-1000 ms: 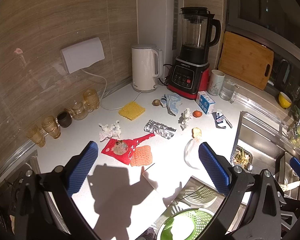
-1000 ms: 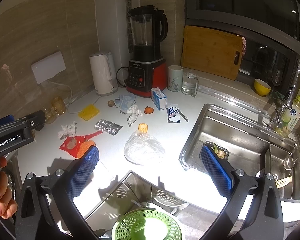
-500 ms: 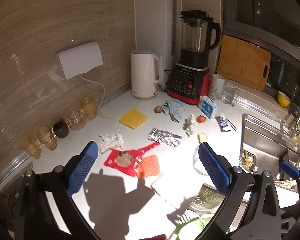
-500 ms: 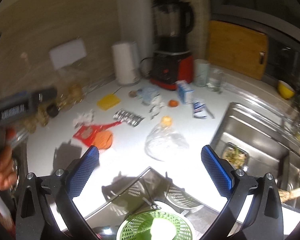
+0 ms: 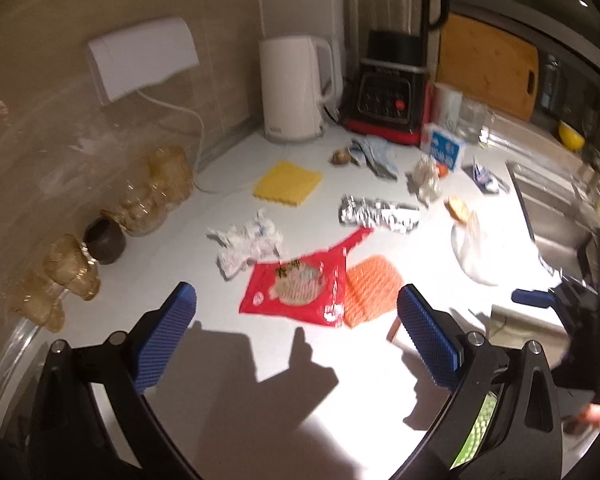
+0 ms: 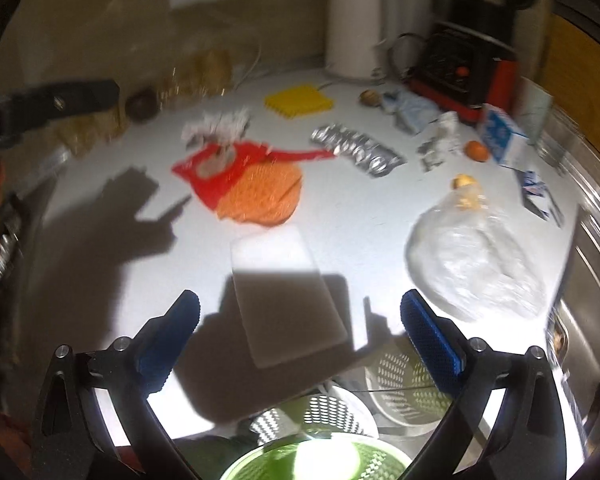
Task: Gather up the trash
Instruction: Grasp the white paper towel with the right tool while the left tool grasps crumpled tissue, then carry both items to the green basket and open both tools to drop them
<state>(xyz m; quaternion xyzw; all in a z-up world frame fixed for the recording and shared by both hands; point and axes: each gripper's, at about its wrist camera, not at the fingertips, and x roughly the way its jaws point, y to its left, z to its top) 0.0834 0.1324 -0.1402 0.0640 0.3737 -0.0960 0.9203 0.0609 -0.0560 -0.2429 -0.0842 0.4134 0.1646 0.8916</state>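
Trash lies scattered on the white counter [image 5: 188,288]: a red wrapper [image 5: 300,284] [image 6: 220,168], an orange net [image 5: 374,290] [image 6: 260,192], crumpled white paper [image 5: 246,242] [image 6: 216,124], a foil blister pack [image 5: 378,214] [image 6: 356,148] and a clear plastic bag [image 5: 474,248] [image 6: 472,264]. My left gripper [image 5: 296,340] is open and empty, just short of the red wrapper. My right gripper [image 6: 300,344] is open and empty over the counter's front edge, above a green perforated bin [image 6: 316,456].
A white kettle [image 5: 294,88], a blender [image 5: 396,80], a milk carton [image 5: 444,146], a yellow cloth [image 5: 288,184] and amber glasses [image 5: 156,192] stand toward the wall. The sink [image 6: 592,264] is at the right. A flat translucent sheet [image 6: 284,292] lies near the front edge.
Both grippers have moved down and forward toward the counter. The trash now looks larger and closer. Both views are blurred by the motion.
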